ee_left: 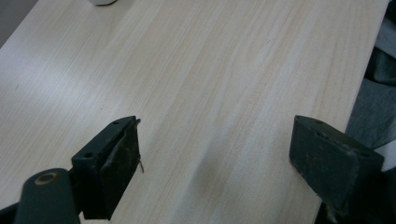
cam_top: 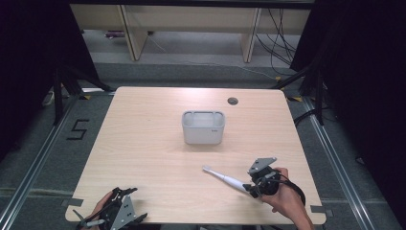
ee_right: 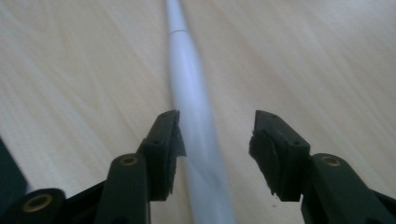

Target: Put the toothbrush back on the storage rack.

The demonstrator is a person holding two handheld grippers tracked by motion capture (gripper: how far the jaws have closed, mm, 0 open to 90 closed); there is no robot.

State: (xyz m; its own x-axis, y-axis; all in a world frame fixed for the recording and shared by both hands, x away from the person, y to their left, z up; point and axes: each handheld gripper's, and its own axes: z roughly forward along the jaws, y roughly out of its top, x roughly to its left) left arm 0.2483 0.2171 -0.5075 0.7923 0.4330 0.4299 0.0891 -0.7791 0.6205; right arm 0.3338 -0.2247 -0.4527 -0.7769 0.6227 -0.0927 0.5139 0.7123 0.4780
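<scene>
A white electric toothbrush lies on the wooden table, its head pointing toward the left and its handle toward my right gripper near the front right corner. In the right gripper view the handle runs between the jaws of my right gripper, close to the left one, with a gap on the other side; the jaws stand open. My left gripper rests at the front left edge. In the left gripper view, my left gripper is wide open over bare wood.
A white rectangular container stands at the table's middle, open at the top. A round cable hole sits near the far edge. Dark floor, rails and cables surround the table.
</scene>
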